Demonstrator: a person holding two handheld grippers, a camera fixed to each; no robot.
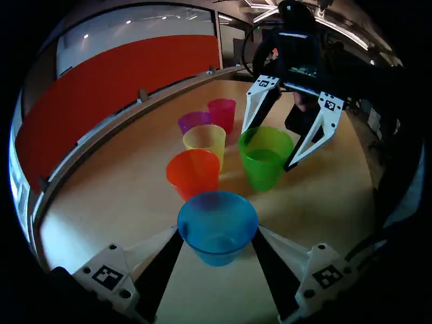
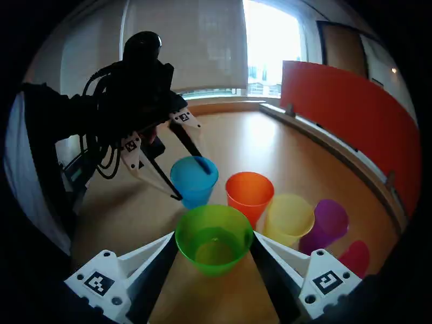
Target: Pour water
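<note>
Blue cup [image 1: 217,227] stands upright, mouth up, clamped between the two fingers of the left gripper [image 1: 217,233]. Facing it, the green cup [image 2: 214,237] is also upright, with a little water [image 2: 213,252] in its bottom, and is pinched from both sides by the right gripper [image 2: 214,235]. Beside them on the wooden table [image 1: 124,183], an orange cup [image 1: 193,171], yellow cup [image 1: 205,141], purple cup [image 1: 193,120] and pink cup [image 1: 222,112] stand in a close row, the orange cup nearest both held cups.

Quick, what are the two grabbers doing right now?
Left gripper: closed on the blue cup.
Right gripper: closed on the green cup.
</note>
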